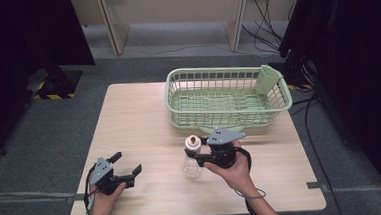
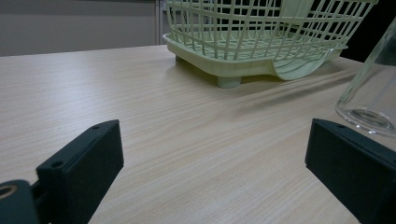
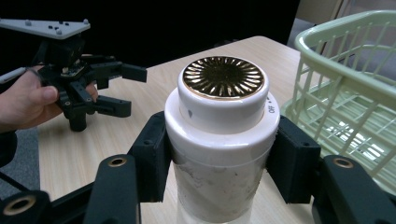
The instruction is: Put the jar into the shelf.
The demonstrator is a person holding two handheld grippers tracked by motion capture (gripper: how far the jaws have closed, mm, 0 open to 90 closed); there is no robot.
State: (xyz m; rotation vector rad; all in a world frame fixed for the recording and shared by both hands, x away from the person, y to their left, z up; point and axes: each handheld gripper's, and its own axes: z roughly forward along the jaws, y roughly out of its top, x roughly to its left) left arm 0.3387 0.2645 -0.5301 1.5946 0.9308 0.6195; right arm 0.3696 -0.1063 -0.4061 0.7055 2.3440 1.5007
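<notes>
The table was pale wood-grain laminate with a smooth matt finish. The basket looked like light-green moulded plastic, slightly glossy. The grinder bottle had a clear glass body, a smooth white plastic collar and a shiny ribbed gold metal top.

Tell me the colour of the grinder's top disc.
Gold top disc with radiating ribs, clearest in the right gripper view.
</notes>
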